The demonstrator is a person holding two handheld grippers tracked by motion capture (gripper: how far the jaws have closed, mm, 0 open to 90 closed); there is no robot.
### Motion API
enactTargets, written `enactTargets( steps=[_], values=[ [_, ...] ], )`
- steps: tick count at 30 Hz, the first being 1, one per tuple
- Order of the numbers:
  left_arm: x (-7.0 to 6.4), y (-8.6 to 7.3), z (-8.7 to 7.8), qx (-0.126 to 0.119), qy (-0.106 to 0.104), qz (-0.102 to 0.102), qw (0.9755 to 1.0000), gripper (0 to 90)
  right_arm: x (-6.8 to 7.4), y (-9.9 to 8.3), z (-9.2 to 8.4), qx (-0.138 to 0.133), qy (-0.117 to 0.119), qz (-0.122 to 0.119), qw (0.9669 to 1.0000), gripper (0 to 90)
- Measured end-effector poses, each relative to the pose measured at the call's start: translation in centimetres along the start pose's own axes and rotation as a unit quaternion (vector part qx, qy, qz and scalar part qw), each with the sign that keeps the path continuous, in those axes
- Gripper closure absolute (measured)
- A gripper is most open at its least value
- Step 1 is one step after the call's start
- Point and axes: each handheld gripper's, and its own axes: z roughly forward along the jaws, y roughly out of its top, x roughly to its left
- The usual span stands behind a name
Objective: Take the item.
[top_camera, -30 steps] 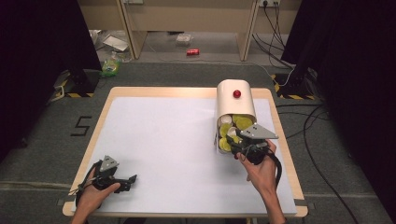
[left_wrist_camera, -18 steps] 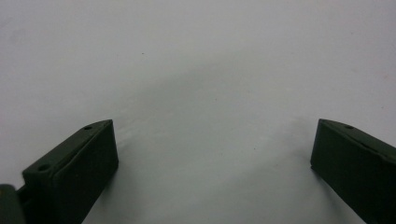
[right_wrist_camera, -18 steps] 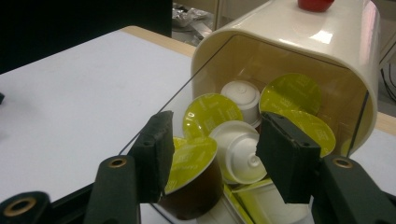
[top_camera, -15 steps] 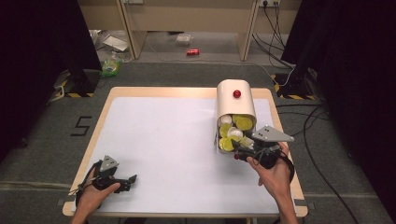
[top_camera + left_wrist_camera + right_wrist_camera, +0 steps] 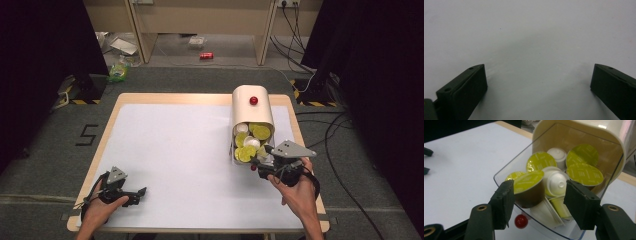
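Note:
A cream capsule dispenser (image 5: 252,112) with a red knob (image 5: 253,100) on top lies on the white table (image 5: 175,140). Its clear drawer (image 5: 554,227) is pulled out and holds several yellow-green-lidded capsules (image 5: 527,181) and white capsules (image 5: 556,183). My right gripper (image 5: 261,161) hovers at the drawer's front, above the drawer's red knob (image 5: 521,221). Its jaws (image 5: 540,188) have just been closing a little, stand apart and press on nothing; the drawer's front shows between them. My left gripper (image 5: 141,196) rests open at the table's near left, with bare table between its jaws (image 5: 540,72).
The dispenser lies near the table's right edge (image 5: 300,145). Cables (image 5: 345,165) run over the floor to the right. Beyond the table's far edge, a red can (image 5: 206,55) and some litter (image 5: 119,72) lie on the floor.
My right gripper has let go at the drawer's front, opened, and drawn back toward the near right. The drawer stays pulled out. The left gripper has not moved.

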Motion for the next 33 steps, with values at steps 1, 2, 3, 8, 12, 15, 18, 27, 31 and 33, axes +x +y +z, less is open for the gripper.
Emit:
enactTargets(
  steps=[1,2,3,8,12,15,18,27,31,33],
  values=[
    [0.0,0.0,0.0,0.000,0.000,0.000,1.0000,0.0,0.0,-0.1,0.1,0.005,-0.001,-0.003,1.0000,41.3],
    [0.0,0.0,0.0,0.000,0.000,0.000,1.0000,0.0,0.0,-0.1,0.2,0.007,-0.001,-0.002,1.0000,41.3],
    [0.0,0.0,0.0,0.000,0.000,0.000,1.0000,0.0,0.1,-0.1,0.4,0.009,0.000,-0.004,1.0000,41.3],
    [0.0,0.0,0.0,0.000,0.000,0.000,1.0000,0.0,0.3,0.0,1.0,0.010,0.003,-0.007,0.9999,41.0],
    [0.0,0.0,0.0,0.000,0.000,0.000,1.0000,0.0,0.4,0.4,2.1,0.003,0.016,-0.005,0.9999,40.3],
    [0.0,0.0,0.0,0.000,0.000,0.000,1.0000,0.0,0.5,0.7,2.8,0.003,0.024,-0.003,0.9997,40.1],
    [0.0,0.0,0.0,0.000,0.000,0.000,1.0000,0.0,0.7,0.8,3.2,0.006,0.025,-0.001,0.9997,40.3],
    [0.0,0.0,0.0,0.000,0.000,0.000,1.0000,0.0,0.8,0.9,4.4,0.017,0.021,0.005,0.9996,39.9],
    [0.0,0.0,0.0,0.000,-0.001,0.000,1.0000,0.0,0.8,0.9,4.8,0.017,0.022,0.005,0.9996,40.1],
    [0.0,0.0,0.0,0.000,0.000,0.000,1.0000,0.0,0.8,0.9,4.9,0.018,0.023,0.006,0.9996,40.2]
  ],
)
